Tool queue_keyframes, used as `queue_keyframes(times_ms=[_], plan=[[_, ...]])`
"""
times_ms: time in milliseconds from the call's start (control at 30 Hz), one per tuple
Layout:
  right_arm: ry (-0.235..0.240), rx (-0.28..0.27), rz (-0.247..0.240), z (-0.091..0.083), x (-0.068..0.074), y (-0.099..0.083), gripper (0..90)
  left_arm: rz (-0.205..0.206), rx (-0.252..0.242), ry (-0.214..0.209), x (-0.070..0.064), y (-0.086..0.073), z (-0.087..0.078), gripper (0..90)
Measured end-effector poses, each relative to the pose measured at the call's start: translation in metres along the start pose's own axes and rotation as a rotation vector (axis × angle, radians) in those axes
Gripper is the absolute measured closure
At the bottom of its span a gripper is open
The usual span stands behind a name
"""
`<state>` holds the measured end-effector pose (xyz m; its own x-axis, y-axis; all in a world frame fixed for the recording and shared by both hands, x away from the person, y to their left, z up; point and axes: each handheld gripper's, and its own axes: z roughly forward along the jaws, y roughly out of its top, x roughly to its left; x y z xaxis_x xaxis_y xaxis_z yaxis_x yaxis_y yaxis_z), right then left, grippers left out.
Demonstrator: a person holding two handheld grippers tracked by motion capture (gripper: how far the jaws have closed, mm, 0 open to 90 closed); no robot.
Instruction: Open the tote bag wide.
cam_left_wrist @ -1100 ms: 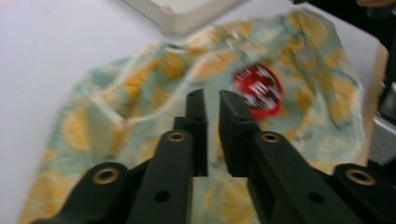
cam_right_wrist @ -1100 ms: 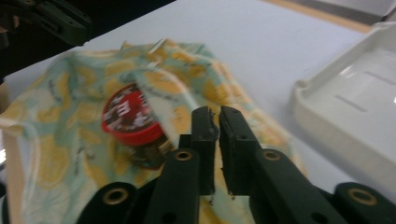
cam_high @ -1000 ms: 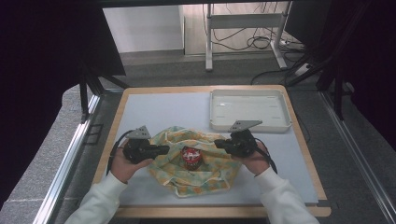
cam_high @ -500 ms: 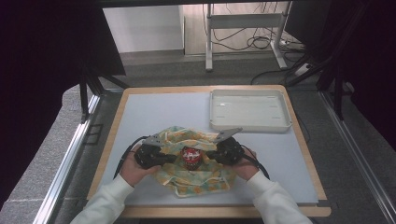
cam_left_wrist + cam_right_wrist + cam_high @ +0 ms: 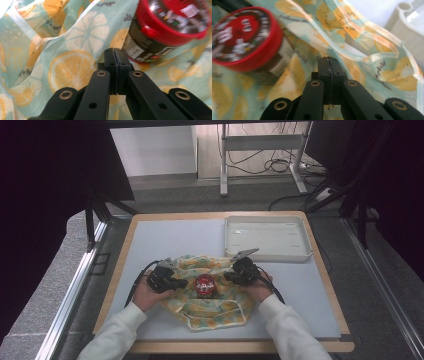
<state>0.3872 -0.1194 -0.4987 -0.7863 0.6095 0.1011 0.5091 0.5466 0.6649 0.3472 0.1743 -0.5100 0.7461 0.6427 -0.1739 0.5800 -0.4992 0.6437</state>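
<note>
where they flanked the jar (image 5: 205,286) wide before, both grippers now sit closer, jaws together.

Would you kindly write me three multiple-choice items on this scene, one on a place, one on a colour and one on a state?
1. Where does the tub stand?
A. in the white tray
B. on the patterned cloth, between the two grippers
C. on the bare mat

2. What colour is the tub's lid?
A. red
B. blue
C. white

3. How do the left gripper's jaws stand?
A. wide open
B. clamped around the tub
C. shut together

Answers:
1. B: the high view shows it on the cloth, with the left gripper on one side and the right gripper on the other; the tray lies farther back.
2. A: both gripper views show a red rim.
3. C: the left gripper view shows them closed, with the tub beside them.
</note>
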Motion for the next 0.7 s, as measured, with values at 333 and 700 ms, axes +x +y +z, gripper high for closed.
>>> queue_keyframes(times_ms=[333, 700], plan=[[-0.054, 0.031, 0.086, 0.016, -0.023, -0.009, 89.0, -0.02, 0.051, 0.044, 0.012, -0.004, 0.012, 90.0], [-0.063, -0.001, 0.075, 0.006, -0.018, -0.011, 89.0, -0.013, 0.039, 0.034, 0.008, -0.005, 0.007, 90.0]])
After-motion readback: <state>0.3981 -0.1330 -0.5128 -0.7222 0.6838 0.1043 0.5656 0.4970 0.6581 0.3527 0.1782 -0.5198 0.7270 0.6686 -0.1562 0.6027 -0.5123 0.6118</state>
